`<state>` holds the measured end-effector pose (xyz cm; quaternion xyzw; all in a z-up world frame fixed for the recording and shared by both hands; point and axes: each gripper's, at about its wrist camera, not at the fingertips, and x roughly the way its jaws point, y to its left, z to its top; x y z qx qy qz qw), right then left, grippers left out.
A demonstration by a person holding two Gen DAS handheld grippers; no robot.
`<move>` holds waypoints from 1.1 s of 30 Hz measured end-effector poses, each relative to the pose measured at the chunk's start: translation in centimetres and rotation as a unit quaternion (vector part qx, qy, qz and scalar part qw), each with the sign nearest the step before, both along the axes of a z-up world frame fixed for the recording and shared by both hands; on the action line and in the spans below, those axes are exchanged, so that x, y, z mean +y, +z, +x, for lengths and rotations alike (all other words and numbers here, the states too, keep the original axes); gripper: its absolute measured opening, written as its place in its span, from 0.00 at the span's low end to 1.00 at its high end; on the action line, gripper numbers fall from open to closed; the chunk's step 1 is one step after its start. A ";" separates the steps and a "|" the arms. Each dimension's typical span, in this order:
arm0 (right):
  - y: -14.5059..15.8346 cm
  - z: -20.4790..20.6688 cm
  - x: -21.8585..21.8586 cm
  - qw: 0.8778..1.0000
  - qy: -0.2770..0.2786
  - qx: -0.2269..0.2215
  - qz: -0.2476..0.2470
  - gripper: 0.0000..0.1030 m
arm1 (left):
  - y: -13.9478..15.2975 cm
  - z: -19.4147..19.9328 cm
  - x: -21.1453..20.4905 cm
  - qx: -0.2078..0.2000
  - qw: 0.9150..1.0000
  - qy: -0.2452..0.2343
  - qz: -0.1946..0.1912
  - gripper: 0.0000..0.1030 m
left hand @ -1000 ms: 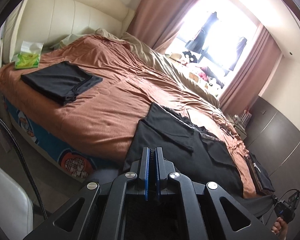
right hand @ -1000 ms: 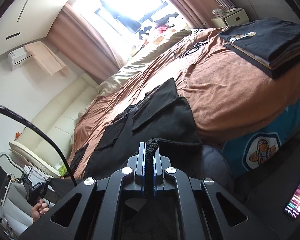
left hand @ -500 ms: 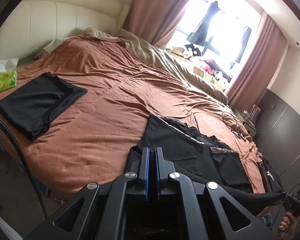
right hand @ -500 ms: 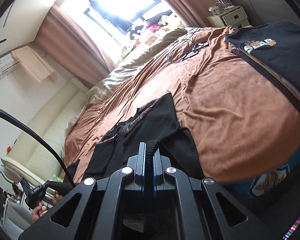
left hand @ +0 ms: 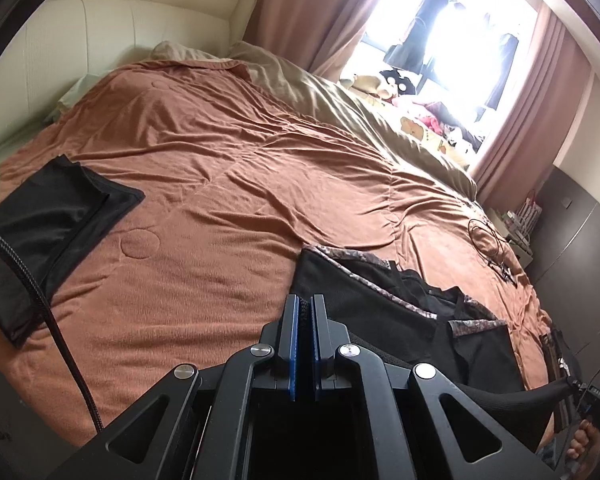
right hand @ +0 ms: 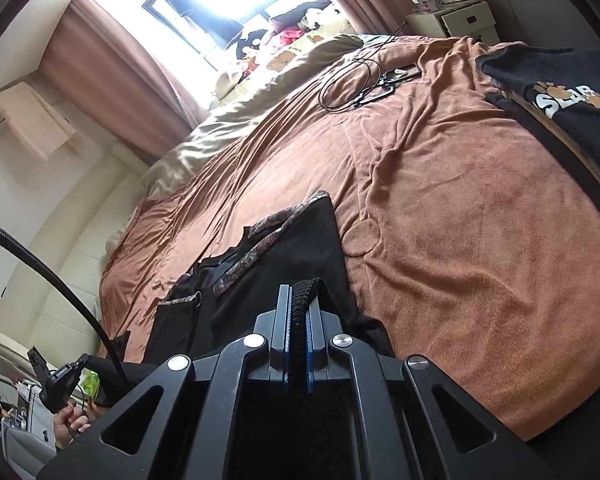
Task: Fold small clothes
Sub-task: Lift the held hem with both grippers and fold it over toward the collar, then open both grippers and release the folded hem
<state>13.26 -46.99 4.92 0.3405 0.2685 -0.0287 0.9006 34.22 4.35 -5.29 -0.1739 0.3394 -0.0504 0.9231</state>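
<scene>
Black garment [left hand: 384, 320] with patterned trim is spread on the near part of the brown bedspread [left hand: 228, 184], its near edge lifted and pinched at two points. In the left wrist view the left gripper [left hand: 305, 312] is seen with its blue-lined fingers pressed together on a thin fold of the dark knit hem. In the right wrist view the right gripper [right hand: 299, 304] is clamped on a thicker roll of the same ribbed edge (the fabric bulges out above the fingertips). A folded black piece [left hand: 48, 220] is laid near the left edge of the bed, well apart from the garment. A stack of folded dark shirts [right hand: 556, 96] is seen at the right side, and a coiled cable [right hand: 352, 84] lies farther up the bedspread.
</scene>
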 end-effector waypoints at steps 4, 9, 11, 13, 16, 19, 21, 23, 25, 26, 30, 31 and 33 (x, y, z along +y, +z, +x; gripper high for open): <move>0.0 3.0 -0.8 1.000 -0.004 0.020 -0.002 0.02 | 0.0 2.7 -0.5 0.006 1.000 -0.003 0.010 0.05; 0.0 6.2 -1.1 0.999 -0.004 0.041 -0.014 0.02 | -0.3 6.0 -1.3 0.016 0.999 -0.006 0.028 0.05; -0.1 7.4 -1.1 0.998 -0.005 0.050 -0.022 0.02 | -0.8 7.3 -1.5 0.024 0.999 -0.006 0.034 0.05; -0.1 8.6 -1.1 0.998 -0.004 0.060 -0.031 0.02 | -1.3 8.4 -1.7 0.033 0.999 -0.005 0.040 0.05; -0.3 10.0 -1.1 0.996 -0.006 0.074 -0.041 0.02 | -2.2 9.9 -2.1 0.044 0.998 -0.006 0.052 0.05; -0.4 11.4 -1.1 0.995 -0.006 0.084 -0.051 0.02 | -3.0 11.1 -2.3 0.053 0.997 -0.006 0.061 0.05; -0.4 12.2 -1.0 0.994 -0.005 0.090 -0.060 0.02 | -3.5 11.7 -2.4 0.058 0.996 -0.007 0.069 0.05; -0.6 13.1 -0.8 0.993 -0.004 0.100 -0.069 0.02 | -4.3 12.5 -2.5 0.068 0.995 -0.008 0.076 0.06; -0.8 13.9 -0.7 0.991 -0.009 0.109 -0.077 0.02 | -5.2 13.3 -2.7 0.080 0.993 -0.013 0.086 0.06; -0.9 14.2 -0.6 0.990 -0.012 0.115 -0.080 0.04 | -5.9 13.9 -2.8 0.095 0.991 -0.019 0.090 0.07; -0.5 14.9 -0.3 0.985 -0.026 0.132 -0.107 0.70 | -6.8 14.4 -3.3 0.114 0.987 -0.035 0.112 0.16; -0.1 14.6 0.0 0.986 -0.023 0.122 -0.116 0.73 | -6.8 14.2 -3.5 0.113 0.986 -0.044 0.118 0.31; 0.3 14.4 0.8 0.982 -0.004 0.125 -0.138 0.74 | -6.8 13.7 -3.9 0.110 0.983 -0.060 0.137 0.58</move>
